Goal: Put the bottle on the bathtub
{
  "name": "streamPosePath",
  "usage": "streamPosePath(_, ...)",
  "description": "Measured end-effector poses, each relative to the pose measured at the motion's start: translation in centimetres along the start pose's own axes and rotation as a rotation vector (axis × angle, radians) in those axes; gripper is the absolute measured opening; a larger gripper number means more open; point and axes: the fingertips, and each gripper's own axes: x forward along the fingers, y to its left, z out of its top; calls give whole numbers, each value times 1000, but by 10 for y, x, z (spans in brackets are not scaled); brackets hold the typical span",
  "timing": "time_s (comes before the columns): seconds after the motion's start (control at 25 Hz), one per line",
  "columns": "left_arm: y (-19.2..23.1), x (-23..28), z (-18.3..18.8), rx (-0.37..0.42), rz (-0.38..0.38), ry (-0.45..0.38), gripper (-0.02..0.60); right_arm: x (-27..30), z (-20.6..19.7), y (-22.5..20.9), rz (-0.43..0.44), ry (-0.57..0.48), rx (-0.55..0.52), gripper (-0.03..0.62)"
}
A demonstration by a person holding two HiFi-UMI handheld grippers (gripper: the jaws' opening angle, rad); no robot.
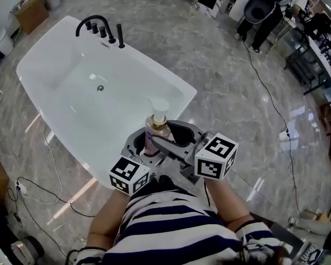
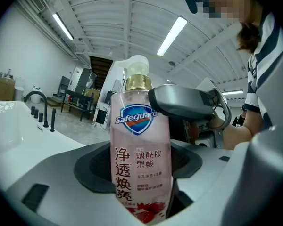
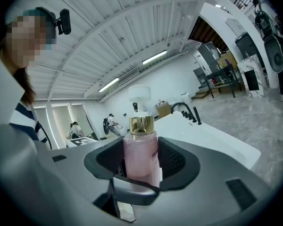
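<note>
A pink soap bottle [image 1: 157,128] with a gold collar and white pump is held upright in the air, just off the near corner of the white bathtub [image 1: 179,95]. My left gripper [image 1: 148,142] comes from the lower left and my right gripper [image 1: 174,139] from the right. Both sets of jaws close around the bottle. In the left gripper view the labelled bottle [image 2: 140,140] fills the space between the left gripper's [image 2: 139,166] pads, with a jaw of the right gripper beside its neck. In the right gripper view the bottle [image 3: 140,149] stands between the right gripper's [image 3: 141,164] pads.
A black faucet set [image 1: 99,29] stands on the tub's far rim. A cardboard box [image 1: 30,12] lies beyond the tub. Cables [image 1: 38,191] trail on the marble floor at the left, and a white cord [image 1: 270,101] at the right. A person [image 1: 267,15] and racks [image 1: 314,43] are far right.
</note>
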Motion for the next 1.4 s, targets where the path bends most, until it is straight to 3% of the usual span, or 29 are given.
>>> streamPosePath(0.6, 59, 40, 10, -8, 13, 36, 314, 39, 24, -58, -5, 17, 40, 235)
streamPosePath(1.4, 136, 181, 18, -83, 213, 43, 314, 56, 65, -211, 170, 165, 53, 233)
